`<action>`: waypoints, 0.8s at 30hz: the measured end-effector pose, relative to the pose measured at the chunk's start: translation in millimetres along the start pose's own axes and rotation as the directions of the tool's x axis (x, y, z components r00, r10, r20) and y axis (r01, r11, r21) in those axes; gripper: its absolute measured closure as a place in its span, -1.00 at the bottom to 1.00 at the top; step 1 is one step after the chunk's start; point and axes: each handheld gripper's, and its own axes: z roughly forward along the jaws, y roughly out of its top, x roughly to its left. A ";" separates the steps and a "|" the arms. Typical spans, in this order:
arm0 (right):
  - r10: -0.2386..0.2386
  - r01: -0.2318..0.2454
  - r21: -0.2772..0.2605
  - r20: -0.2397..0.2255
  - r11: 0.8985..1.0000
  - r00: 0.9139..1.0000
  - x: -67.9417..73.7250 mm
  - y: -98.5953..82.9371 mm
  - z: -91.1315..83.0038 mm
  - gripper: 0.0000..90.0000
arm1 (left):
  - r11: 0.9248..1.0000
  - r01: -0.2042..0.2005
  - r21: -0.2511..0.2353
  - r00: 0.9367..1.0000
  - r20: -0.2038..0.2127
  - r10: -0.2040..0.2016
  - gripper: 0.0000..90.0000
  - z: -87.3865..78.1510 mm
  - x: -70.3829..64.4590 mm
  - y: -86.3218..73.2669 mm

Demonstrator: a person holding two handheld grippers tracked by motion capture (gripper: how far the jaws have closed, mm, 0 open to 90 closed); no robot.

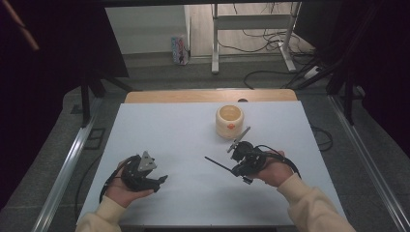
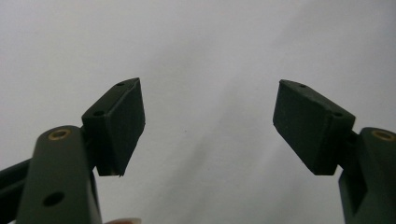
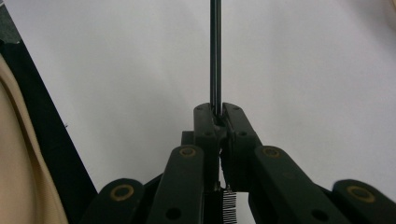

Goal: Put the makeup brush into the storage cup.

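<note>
The right gripper (image 3: 218,114) is pinched tight on a thin black rod (image 3: 215,51) — it runs straight out from between the jaws over the white table (image 1: 193,145). The left gripper (image 2: 208,126) is spread wide, holding nothing. Beyond the right gripper stands a cream pot (image 1: 228,122) — near, not touching.

One cream, round pot with an orange mark (image 1: 229,121), one thin black rod (image 1: 216,164), two black two-jaw tools — left (image 1: 162,180), right (image 1: 234,170) — on one white-topped table (image 1: 174,130).
</note>
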 end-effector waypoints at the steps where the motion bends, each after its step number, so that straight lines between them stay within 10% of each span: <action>1: -0.011 0.011 -0.001 0.003 1.000 1.000 0.2 0.6 0.3 0.91 | 1.000 0.001 -0.001 1.000 0.000 -0.001 -0.43 0.3 -0.6 0.5; 24: -0.115 0.116 0.053 -0.032 0.992 0.993 13.1 24.3 20.7 0.91 | 0.999 -0.032 -0.009 0.999 0.003 0.032 -0.43 3.4 -7.1 12.2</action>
